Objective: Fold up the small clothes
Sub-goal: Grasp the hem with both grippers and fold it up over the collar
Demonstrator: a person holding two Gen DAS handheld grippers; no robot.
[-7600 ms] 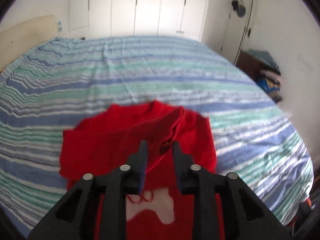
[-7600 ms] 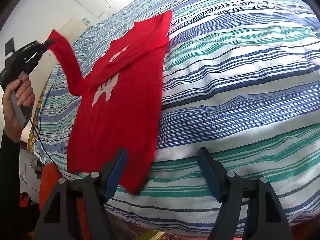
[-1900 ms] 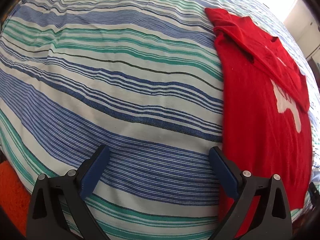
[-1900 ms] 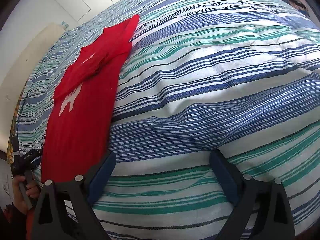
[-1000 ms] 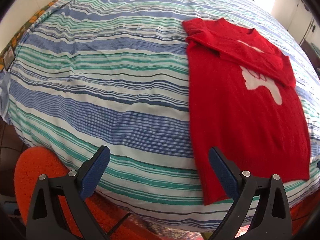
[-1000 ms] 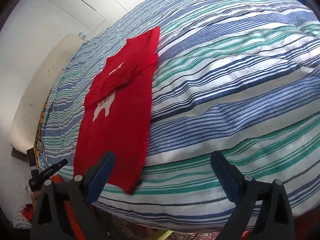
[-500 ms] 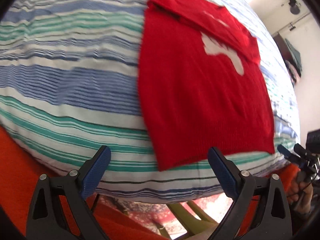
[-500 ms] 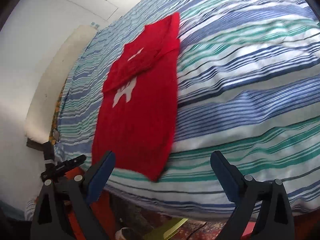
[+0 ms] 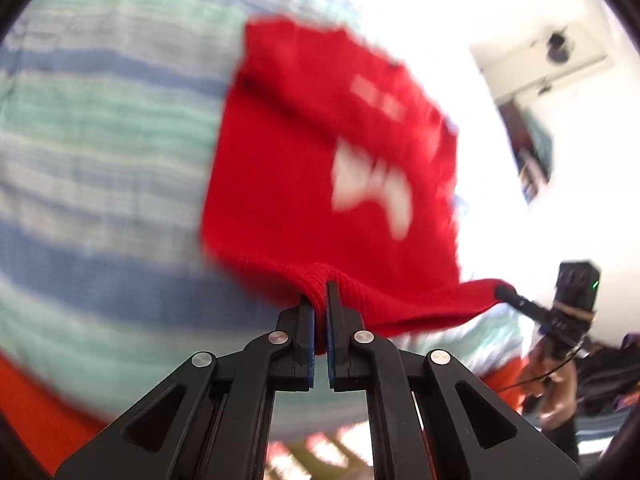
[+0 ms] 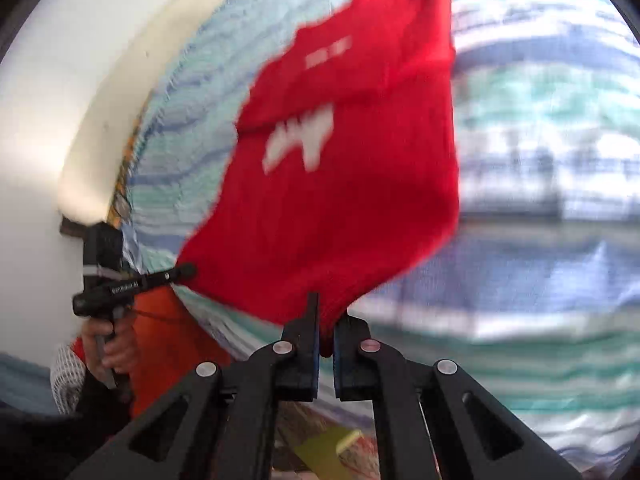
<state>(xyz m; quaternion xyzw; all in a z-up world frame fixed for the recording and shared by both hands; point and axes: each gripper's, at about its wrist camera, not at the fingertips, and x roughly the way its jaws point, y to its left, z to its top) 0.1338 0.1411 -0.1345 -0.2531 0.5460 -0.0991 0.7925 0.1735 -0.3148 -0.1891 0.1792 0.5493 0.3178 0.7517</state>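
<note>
A small red sweater (image 9: 316, 168) with a white print lies on the striped bed, its sleeves folded across the chest. My left gripper (image 9: 319, 294) is shut on one corner of its ribbed bottom hem. My right gripper (image 10: 326, 312) is shut on the other hem corner of the sweater (image 10: 340, 184). Both corners are lifted off the bed's near edge, with the hem stretched between them. Each gripper shows in the other's view: the right one (image 9: 504, 292) and the left one (image 10: 188, 270). Both views are motion-blurred.
The blue, green and white striped bedspread (image 9: 100, 152) fills the scene. An orange rug (image 10: 168, 340) lies on the floor below the bed edge. A cream headboard (image 10: 120, 92) stands at the far left. A door and shelves (image 9: 536, 152) stand by the right wall.
Both grippers were open near the bed's edge half a second ago. Now each has shut on a bottom hem corner of the sweater and lifted it.
</note>
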